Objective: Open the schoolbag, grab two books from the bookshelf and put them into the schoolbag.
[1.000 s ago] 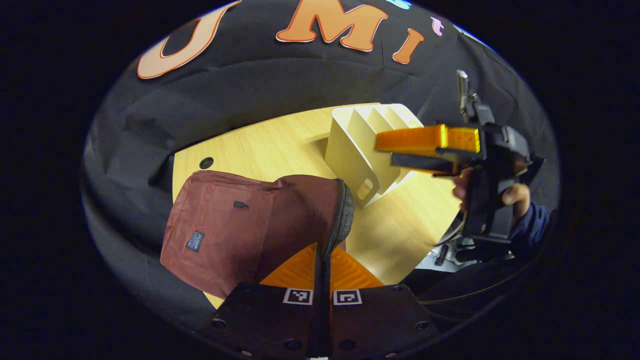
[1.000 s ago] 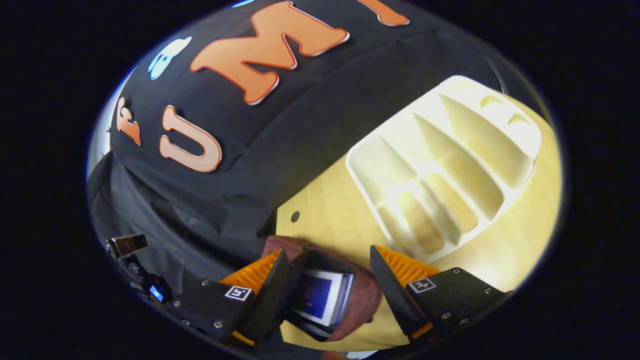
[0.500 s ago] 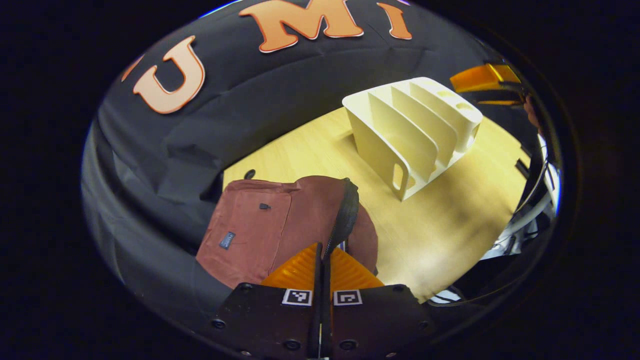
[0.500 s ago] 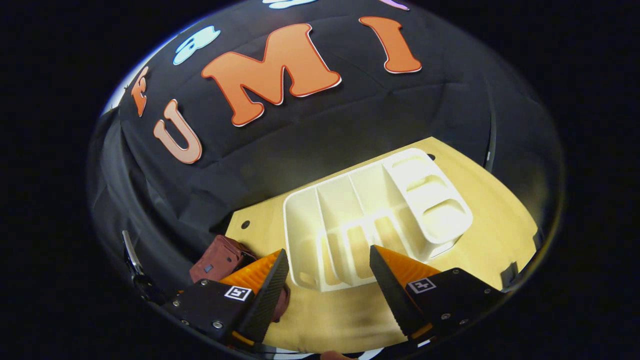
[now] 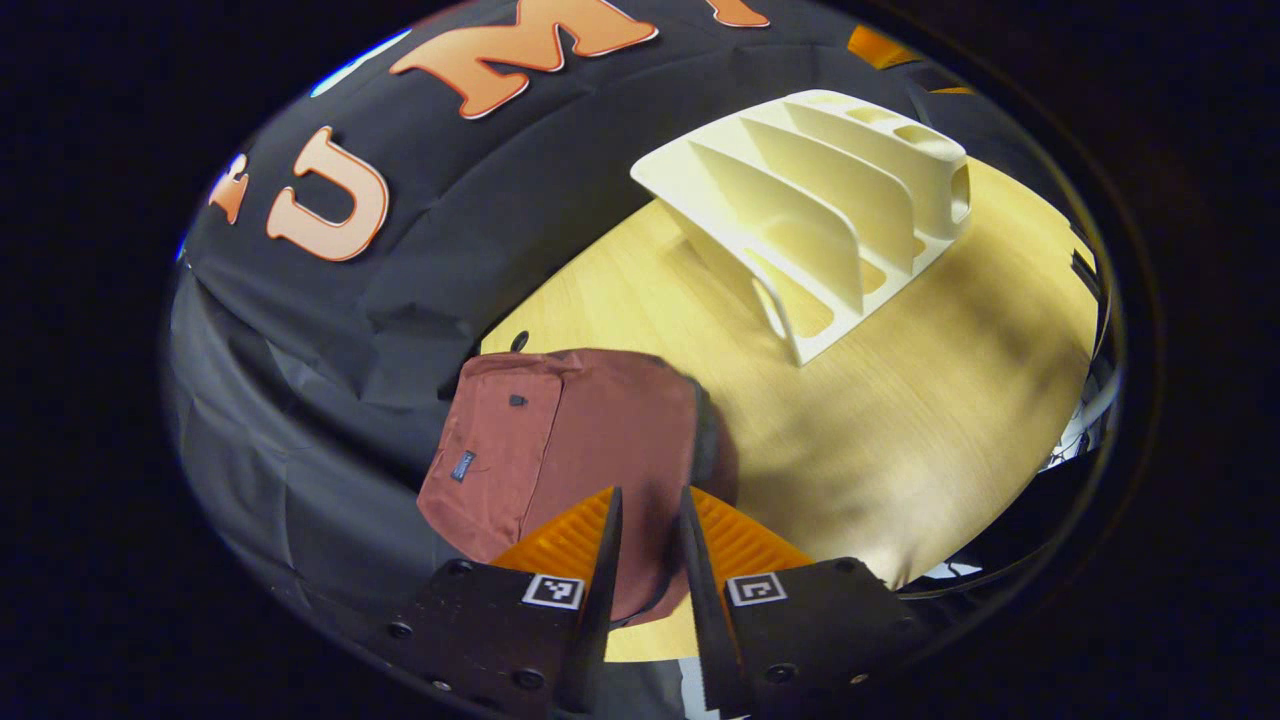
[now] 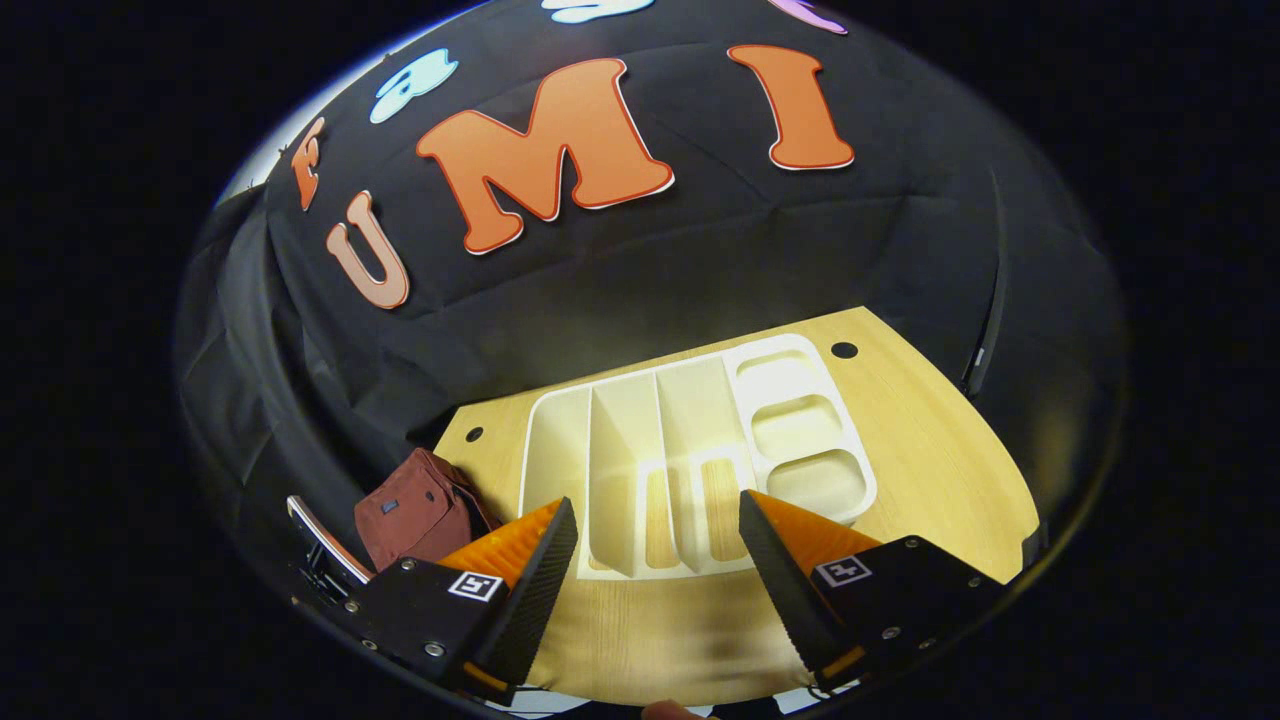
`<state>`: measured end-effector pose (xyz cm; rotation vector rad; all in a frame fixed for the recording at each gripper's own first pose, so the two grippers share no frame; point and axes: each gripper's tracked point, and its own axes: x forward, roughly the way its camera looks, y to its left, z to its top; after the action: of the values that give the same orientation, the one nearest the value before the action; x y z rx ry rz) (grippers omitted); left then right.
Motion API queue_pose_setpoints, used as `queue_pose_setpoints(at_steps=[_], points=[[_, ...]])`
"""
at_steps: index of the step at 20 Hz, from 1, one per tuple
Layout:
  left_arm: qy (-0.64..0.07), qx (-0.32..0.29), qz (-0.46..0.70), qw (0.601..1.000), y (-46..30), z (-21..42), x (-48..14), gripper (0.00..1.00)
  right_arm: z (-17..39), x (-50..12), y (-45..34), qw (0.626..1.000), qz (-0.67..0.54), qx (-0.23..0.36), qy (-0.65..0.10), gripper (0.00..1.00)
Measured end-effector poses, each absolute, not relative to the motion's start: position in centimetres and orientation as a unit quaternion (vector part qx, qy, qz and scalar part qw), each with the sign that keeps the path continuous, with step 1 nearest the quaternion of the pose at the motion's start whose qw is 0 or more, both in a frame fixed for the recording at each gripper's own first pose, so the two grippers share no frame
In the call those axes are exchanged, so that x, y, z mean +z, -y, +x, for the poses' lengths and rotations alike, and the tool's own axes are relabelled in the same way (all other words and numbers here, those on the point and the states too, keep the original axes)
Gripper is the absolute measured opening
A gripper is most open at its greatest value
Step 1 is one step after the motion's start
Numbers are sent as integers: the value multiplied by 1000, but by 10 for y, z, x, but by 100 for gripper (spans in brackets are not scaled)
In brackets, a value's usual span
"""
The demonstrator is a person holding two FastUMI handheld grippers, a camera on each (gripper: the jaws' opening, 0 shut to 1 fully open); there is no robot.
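left tongs (image 5: 648, 505) now parted off schoolbag (image 5: 570, 450), right tongs (image 6: 655, 520) pulled back

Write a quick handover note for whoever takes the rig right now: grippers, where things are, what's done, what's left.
Left gripper: slightly open, holding nothing, just over the schoolbag.
Right gripper: open, holding nothing, above the bookshelf.
Schoolbag lies on the table beside the bookshelf, near the wall.
Done: bookshelf slots show no books; whether both are inside the bag cannot be seen now.
Left: check the bag's contents.
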<state>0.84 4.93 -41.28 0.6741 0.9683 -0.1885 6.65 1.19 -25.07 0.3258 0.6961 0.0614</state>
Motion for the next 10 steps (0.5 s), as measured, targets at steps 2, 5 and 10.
queue_pose_setpoints(at_steps=[2,5,10], points=[[-450,-84,310,833,-27,4,-409,46,62,-251,-4,928,151,40,-340,97],[-432,-80,279,854,7,3,-392,62,58,-247,6,932,137,50,-332,97],[-376,-97,204,899,64,22,-348,89,62,-213,27,959,85,44,-268,98]])
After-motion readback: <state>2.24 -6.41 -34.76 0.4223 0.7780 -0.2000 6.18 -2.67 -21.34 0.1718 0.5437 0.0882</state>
